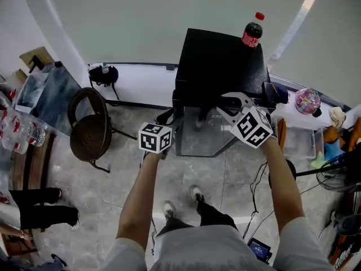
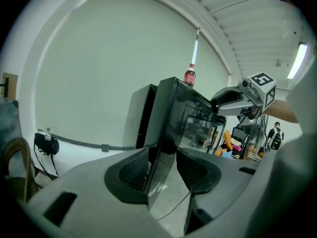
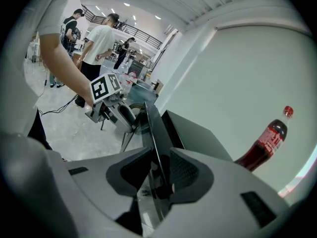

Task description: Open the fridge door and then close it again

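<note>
Head view: black fridge on floor against pale wall; its glass fridge door stands partly open twd the person, both arms stretched out to it.
L gripper: on door's edge, left side in head view; fingers sit either side of the dark frame & close on it, fairly wide gap, filled by the door.
R gripper: on the door too, right side in head view, near its top; fingers narrow, clamped on the thin door edge.
Both grippers: well apart along the door, each visible in the other's gripper view.
Cola bottle: upright on fridge top, far right corner, red cap.
Chair: round, dark, left of fridge, apart from it.
Fridge inside: seen only dimly thru the glass, contents can't tell.
Background: people standing far off in R gripper view; clutter on floor right of fridge.
</note>
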`<state>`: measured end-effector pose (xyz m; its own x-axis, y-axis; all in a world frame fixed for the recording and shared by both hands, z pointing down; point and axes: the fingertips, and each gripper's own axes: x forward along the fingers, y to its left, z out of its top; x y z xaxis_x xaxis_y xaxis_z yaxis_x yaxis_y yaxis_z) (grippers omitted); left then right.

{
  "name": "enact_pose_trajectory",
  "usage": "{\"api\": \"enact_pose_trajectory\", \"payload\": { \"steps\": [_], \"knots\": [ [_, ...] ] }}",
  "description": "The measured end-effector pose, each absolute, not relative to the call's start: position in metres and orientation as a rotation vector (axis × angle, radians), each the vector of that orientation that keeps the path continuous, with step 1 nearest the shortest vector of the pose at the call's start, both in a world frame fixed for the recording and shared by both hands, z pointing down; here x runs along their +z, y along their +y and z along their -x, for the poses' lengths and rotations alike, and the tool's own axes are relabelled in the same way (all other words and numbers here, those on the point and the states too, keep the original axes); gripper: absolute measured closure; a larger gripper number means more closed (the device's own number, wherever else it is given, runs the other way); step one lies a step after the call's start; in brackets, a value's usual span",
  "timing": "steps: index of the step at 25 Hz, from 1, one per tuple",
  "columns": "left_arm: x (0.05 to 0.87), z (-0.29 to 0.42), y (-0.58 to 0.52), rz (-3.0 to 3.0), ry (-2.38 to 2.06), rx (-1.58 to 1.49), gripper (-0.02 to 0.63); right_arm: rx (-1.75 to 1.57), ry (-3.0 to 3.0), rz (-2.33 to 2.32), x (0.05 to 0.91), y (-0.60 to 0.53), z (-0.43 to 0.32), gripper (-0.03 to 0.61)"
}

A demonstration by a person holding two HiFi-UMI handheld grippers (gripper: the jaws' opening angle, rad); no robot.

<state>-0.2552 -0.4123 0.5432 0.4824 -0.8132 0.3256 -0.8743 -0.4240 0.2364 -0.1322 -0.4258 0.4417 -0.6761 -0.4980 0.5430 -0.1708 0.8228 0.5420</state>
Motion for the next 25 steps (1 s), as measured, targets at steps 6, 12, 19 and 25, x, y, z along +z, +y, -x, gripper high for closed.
{"api": "enact_pose_trajectory", "payload": {
  "steps": [6,12,19,25],
  "knots": [
    [0.542,0.257,-0.433,-2.335,-1.410,0.260,0.453,-0.597,-2.261,-0.556,0.441,-0.440,0.133,0.466],
    [0.542,0.258,-0.443,-2.324,-1.411,0.269,0.454,-0.598,-2.246,-0.593,0.441,-0.448,0.134,0.465],
    [0.530,0.271,-0.436,-2.290,-1.468,0.295,0.456,-0.731,-2.245,-0.773,0.435,-0.443,0.127,0.462],
    [0.491,0.292,-0.406,-2.397,-1.527,0.338,0.465,-0.582,-2.386,-1.065,0.410,-0.421,0.106,0.466]
  ]
}}
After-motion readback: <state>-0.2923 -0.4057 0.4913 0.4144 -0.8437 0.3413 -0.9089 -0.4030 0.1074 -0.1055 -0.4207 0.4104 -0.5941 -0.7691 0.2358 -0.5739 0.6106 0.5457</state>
